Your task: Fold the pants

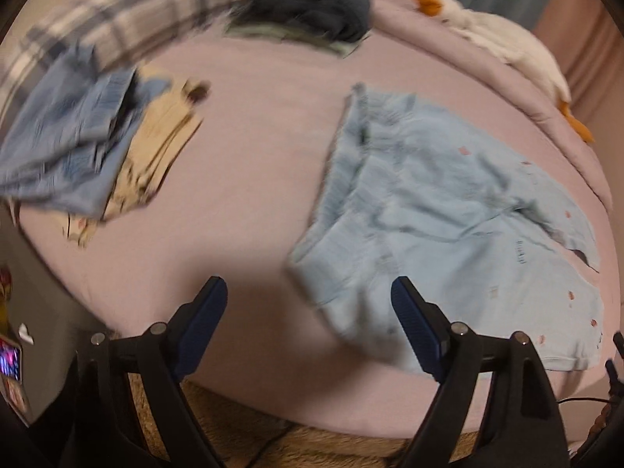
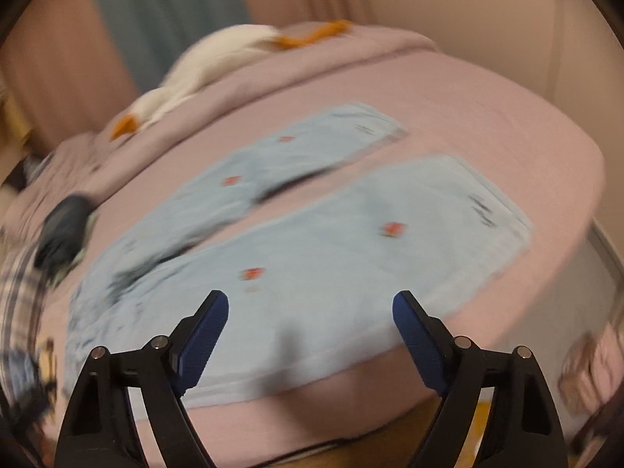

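Light blue pants (image 1: pixel 448 226) with small red marks lie spread on a pink bed (image 1: pixel 253 148). In the left wrist view the waist end is crumpled near my left gripper (image 1: pixel 309 292), which is open and empty above the bed's near edge; its right finger overlaps the pants' edge. In the right wrist view the pants (image 2: pixel 331 241) lie flat with two legs apart, reaching away. My right gripper (image 2: pixel 310 306) is open and empty just above the near leg's side edge.
A pile of folded blue and cream clothes (image 1: pixel 97 148) lies at the left, a dark folded garment (image 1: pixel 308 11) and a plaid cloth (image 1: pixel 128 19) at the back. A white goose plush (image 1: pixel 507 46) lies along the far edge. Brown rug (image 1: pixel 273 429) is below the bed.
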The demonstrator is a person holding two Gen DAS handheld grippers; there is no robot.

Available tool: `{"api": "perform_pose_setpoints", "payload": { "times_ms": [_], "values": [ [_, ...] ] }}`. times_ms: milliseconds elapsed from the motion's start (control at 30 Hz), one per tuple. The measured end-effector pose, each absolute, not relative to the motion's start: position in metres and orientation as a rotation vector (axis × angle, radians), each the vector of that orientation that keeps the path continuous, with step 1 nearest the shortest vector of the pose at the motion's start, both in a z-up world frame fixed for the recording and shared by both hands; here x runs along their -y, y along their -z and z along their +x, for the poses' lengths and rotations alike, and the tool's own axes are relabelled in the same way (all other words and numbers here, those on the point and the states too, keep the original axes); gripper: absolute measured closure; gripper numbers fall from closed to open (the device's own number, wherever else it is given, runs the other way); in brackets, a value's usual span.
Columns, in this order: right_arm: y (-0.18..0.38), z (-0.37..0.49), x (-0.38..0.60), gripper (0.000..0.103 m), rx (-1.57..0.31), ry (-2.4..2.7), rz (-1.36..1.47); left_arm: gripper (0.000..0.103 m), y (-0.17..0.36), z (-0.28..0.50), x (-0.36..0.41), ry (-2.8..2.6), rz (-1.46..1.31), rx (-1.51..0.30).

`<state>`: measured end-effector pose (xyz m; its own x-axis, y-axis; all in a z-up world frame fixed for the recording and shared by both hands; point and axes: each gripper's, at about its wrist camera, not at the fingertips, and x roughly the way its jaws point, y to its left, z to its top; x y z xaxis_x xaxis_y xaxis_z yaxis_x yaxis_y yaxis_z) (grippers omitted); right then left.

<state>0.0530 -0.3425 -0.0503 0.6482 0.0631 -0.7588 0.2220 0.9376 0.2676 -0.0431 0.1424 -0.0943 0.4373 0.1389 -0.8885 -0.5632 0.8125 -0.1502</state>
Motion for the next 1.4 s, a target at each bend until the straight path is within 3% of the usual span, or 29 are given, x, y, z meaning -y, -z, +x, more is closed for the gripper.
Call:
{"api": "perform_pose_setpoints", "payload": {
  "times_ms": [233, 300, 367, 400, 467, 500, 533, 700, 800, 900, 967, 1033, 1067, 1100, 1133, 1167, 1200, 1300, 1400],
  "values": [
    [0.083, 0.056, 0.439, 0.022, -0.910, 0.305, 0.555, 0.037, 0.125, -0.038, -0.146, -0.279, -0.713, -1.060],
    [0.094, 0.058, 0.458, 0.027, -0.931, 0.338, 0.595, 0.046, 0.126, -0.030, -0.141, -0.263, -0.725, -1.040],
    [0.104, 0.064, 0.471, 0.034, -0.939, 0.328, 0.651, 0.082, 0.126, -0.023, -0.137, -0.291, -0.725, -1.036],
    [0.108, 0.069, 0.475, 0.039, -0.949, 0.312, 0.677, 0.090, 0.128, -0.021, -0.137, -0.297, -0.733, -1.035],
    [0.112, 0.076, 0.481, 0.044, -0.938, 0.298, 0.680, 0.094, 0.129, -0.020, -0.137, -0.282, -0.787, -1.030],
    [0.109, 0.080, 0.482, 0.058, -0.922, 0.319, 0.634, 0.094, 0.126, -0.022, -0.137, -0.290, -0.781, -1.021],
    [0.105, 0.082, 0.483, 0.095, -0.921, 0.349, 0.602, 0.095, 0.117, -0.027, -0.134, -0.299, -0.759, -1.002],
    [0.071, 0.075, 0.482, 0.099, -0.848, 0.331, 0.552, 0.095, 0.083, -0.057, -0.133, -0.278, -0.736, -0.957],
    [0.059, 0.070, 0.484, 0.099, -0.817, 0.336, 0.526, 0.092, 0.083, -0.061, -0.128, -0.289, -0.653, -0.993],
    [0.078, 0.083, 0.489, 0.099, -0.887, 0.354, 0.523, 0.088, 0.115, -0.056, -0.129, -0.317, -0.648, -1.087],
    [0.101, 0.097, 0.493, 0.099, -1.003, 0.420, 0.502, 0.078, 0.124, -0.053, -0.125, -0.351, -0.621, -1.116],
    [0.100, 0.096, 0.492, 0.095, -0.997, 0.428, 0.496, 0.069, 0.115, -0.052, -0.123, -0.376, -0.576, -1.113],
    [0.093, 0.095, 0.489, 0.092, -0.994, 0.437, 0.474, 0.059, 0.104, -0.051, -0.122, -0.391, -0.539, -1.108],
    [0.082, 0.093, 0.483, 0.079, -0.993, 0.454, 0.420, 0.054, 0.097, -0.050, -0.122, -0.401, -0.521, -1.094],
    [0.071, 0.092, 0.477, 0.059, -0.976, 0.467, 0.383, 0.037, 0.086, -0.050, -0.125, -0.418, -0.499, -1.066],
    [0.061, 0.093, 0.471, 0.051, -0.948, 0.470, 0.356, 0.022, 0.072, -0.049, -0.127, -0.438, -0.483, -1.022],
    [0.047, 0.095, 0.462, 0.044, -0.911, 0.454, 0.335, 0.017, 0.062, -0.048, -0.129, -0.449, -0.477, -0.982],
    [0.009, 0.114, 0.435, 0.042, -0.865, 0.272, 0.364, 0.014, 0.040, -0.039, -0.131, -0.415, -0.492, -0.866],
    [-0.011, 0.150, 0.405, 0.033, -0.885, 0.054, 0.436, 0.014, 0.037, -0.006, -0.133, -0.352, -0.556, -0.838]
  ]
}}
